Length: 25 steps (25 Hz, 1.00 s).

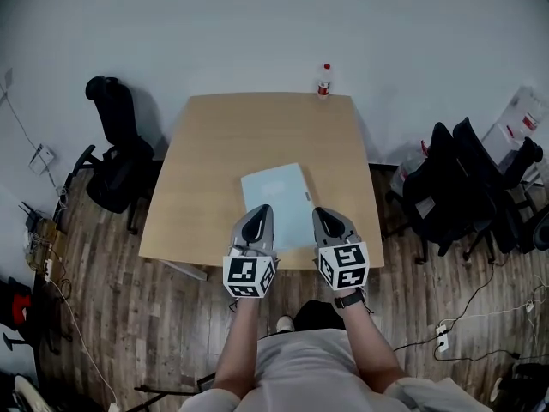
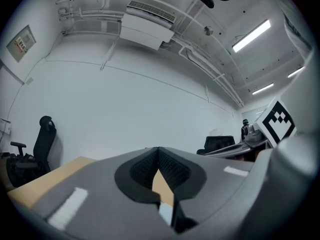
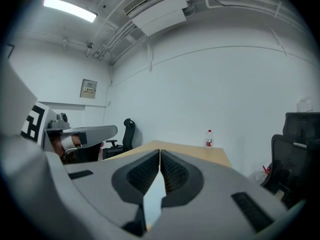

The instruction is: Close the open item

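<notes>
A pale blue, flat rectangular item (image 1: 276,197), like a thin laptop or folder, lies flat on the wooden table (image 1: 214,144) near its front edge, with no raised lid. My left gripper (image 1: 262,209) hovers at the item's near left corner. Its jaws are shut, with nothing between them. My right gripper (image 1: 320,214) is over the near right corner, also shut and empty. In the left gripper view the left gripper's (image 2: 158,149) tips meet above a strip of table. In the right gripper view the right gripper's (image 3: 160,152) tips meet over the pale item.
A small bottle with a red cap (image 1: 324,80) stands at the table's far edge and also shows as the bottle (image 3: 209,138) in the right gripper view. A black office chair (image 1: 116,157) stands left of the table. More black chairs (image 1: 467,183) stand on the right. Cables lie on the floor.
</notes>
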{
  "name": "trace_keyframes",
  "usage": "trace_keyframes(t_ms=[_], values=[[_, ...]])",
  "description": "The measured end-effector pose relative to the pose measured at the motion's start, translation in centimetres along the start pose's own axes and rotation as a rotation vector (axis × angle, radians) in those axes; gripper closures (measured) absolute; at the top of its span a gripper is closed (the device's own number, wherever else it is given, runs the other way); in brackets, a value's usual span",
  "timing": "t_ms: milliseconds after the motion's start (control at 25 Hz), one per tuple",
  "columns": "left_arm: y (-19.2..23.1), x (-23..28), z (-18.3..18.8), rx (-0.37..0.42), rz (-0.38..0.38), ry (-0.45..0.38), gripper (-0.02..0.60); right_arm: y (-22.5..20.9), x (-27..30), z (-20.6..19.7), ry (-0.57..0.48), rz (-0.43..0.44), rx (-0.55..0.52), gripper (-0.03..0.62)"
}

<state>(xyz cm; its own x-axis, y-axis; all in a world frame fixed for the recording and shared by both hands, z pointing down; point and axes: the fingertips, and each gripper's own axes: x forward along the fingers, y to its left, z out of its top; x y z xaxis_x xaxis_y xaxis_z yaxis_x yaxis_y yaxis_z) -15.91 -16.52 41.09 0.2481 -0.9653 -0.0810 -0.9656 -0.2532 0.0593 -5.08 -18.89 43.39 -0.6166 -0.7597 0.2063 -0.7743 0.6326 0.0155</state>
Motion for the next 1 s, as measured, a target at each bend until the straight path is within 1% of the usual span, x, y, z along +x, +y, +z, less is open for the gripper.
trace_keyframes(t_ms=[240,360,480,600,800,1000], values=[[-0.2,1.9,-1.8,0.021,-0.044,0.055,0.572,-1.8,2.1,-1.9,0.045,-0.013,0.051,0.582],[0.3,2.9,-3.1,0.029,-0.046,0.08,0.572,-2.5,3.5,-3.2,0.07,-0.001,0.062,0.582],[1.1,4.4,-4.3,0.022,-0.036,0.1,0.572,-3.2,5.0,-4.1,0.092,0.016,0.065,0.582],[1.4,6.2,-5.4,0.026,-0.042,0.117,0.572,-4.4,6.4,-5.2,0.116,0.024,0.074,0.582],[1.7,9.4,-7.7,0.018,-0.067,0.166,0.572,-6.5,8.8,-7.3,0.177,0.026,0.1,0.582],[2.0,12.4,-10.2,0.002,-0.089,0.22,0.572,-7.9,11.2,-9.4,0.24,0.056,0.116,0.582]])
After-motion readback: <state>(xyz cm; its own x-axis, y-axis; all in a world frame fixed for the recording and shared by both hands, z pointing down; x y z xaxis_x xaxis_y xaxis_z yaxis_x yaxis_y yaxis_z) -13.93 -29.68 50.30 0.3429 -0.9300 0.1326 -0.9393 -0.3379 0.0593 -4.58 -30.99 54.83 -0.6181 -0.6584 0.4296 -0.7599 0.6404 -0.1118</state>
